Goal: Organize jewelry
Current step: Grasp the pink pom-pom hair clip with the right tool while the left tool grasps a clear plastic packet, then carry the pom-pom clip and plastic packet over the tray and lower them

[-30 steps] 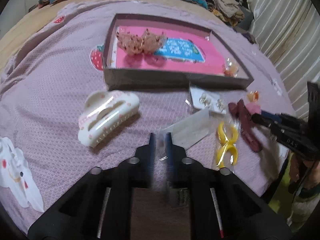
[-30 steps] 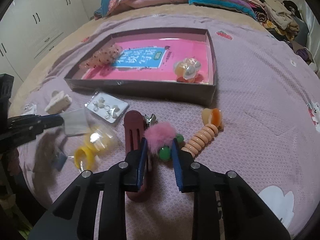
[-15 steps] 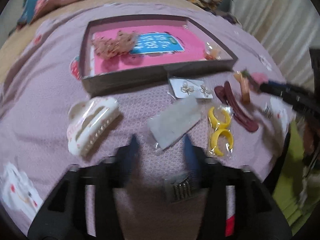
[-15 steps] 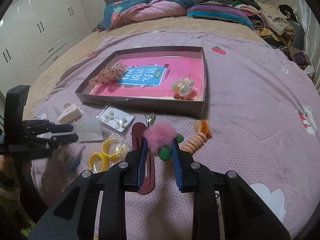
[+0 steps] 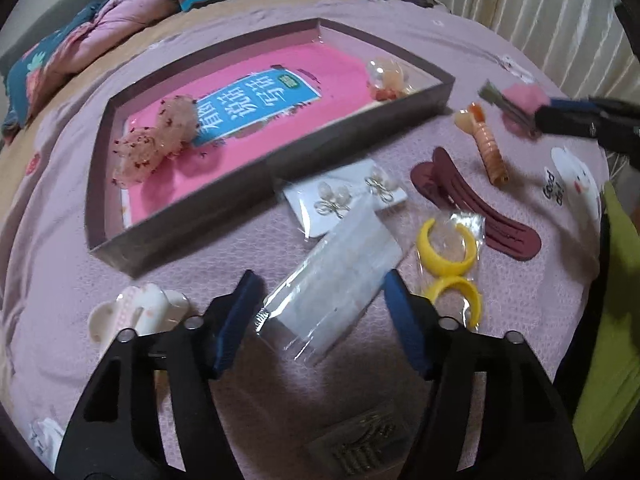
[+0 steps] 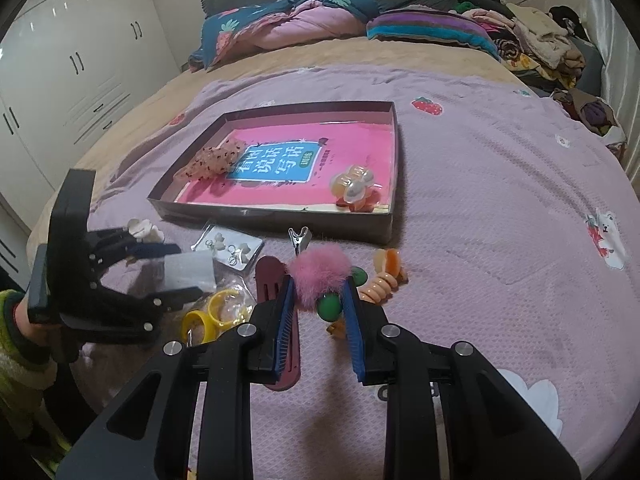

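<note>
1. Left gripper [image 5: 320, 300] angled down, jaws opening, clear packet [image 5: 332, 276] lying loose between them.
2. Right gripper [image 6: 320, 300] pinching the pink pom-pom clip [image 6: 320, 274], near side of the tray [image 6: 394, 200].
3. Packet contents too blurry.

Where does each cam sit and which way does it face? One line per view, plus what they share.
Left wrist: on the left gripper, angled down at the lilac bedspread; its jaws are opening astride a clear plastic sachet; own black fingers show, right gripper at far right.
Right wrist: on the right gripper, looking down the bed towards the pillows; shut on a pink fluffy pompom clip; left gripper and a striped sleeve at left.
Shared: shallow brown cardboard tray, yellow plastic rings.
</note>
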`<state>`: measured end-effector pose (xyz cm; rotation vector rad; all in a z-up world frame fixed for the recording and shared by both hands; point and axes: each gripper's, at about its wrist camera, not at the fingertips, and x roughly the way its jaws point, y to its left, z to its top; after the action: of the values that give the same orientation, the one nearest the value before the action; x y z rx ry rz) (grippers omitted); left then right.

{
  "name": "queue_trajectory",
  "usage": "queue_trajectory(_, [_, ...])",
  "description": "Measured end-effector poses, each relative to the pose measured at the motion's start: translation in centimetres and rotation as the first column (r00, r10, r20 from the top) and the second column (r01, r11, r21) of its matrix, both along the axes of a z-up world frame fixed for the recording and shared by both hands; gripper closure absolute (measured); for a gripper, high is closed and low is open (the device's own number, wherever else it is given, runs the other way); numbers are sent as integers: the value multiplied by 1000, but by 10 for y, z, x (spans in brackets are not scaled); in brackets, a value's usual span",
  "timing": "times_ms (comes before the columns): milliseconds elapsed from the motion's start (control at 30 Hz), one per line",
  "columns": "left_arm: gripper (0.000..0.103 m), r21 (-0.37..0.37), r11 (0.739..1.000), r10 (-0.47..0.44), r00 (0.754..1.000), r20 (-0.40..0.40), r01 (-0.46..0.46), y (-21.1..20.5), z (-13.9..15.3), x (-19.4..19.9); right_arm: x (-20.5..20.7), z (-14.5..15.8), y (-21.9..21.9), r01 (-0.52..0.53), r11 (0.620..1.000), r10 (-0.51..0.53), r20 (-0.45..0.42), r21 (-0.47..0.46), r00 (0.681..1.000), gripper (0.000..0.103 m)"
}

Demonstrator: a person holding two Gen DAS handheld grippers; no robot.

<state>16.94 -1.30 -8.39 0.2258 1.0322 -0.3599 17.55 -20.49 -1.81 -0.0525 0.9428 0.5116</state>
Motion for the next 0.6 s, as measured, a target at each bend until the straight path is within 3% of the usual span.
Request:
queue_trajectory(100, [75, -24, 1000, -18, 1000, -8, 18, -1, 7, -7, 1, 2, 0, -1, 1000, 1, 7, 3, 1000, 80])
queue_trajectory(133, [89, -34, 999, -20, 1000, -9, 20, -1, 10, -10, 2, 2, -1, -1, 1000, 1, 8, 5, 1000, 80])
queue_trajectory(200, [89, -27, 999, -19, 1000, 2, 19, -3, 15, -16, 3, 4, -1, 1, 1000, -1, 9, 16, 1000, 80])
queue_trajectory(433, [89, -129, 992, 7, 1000, 26, -3, -6, 44, -35, -1, 12, 0, -22, 999, 21, 19, 25, 1000, 80])
queue_trajectory(600, [89, -130, 991, 48, 997, 52, -41, -6, 68, -37, -2, 32, 2, -40, 998, 37, 52, 44, 998, 80])
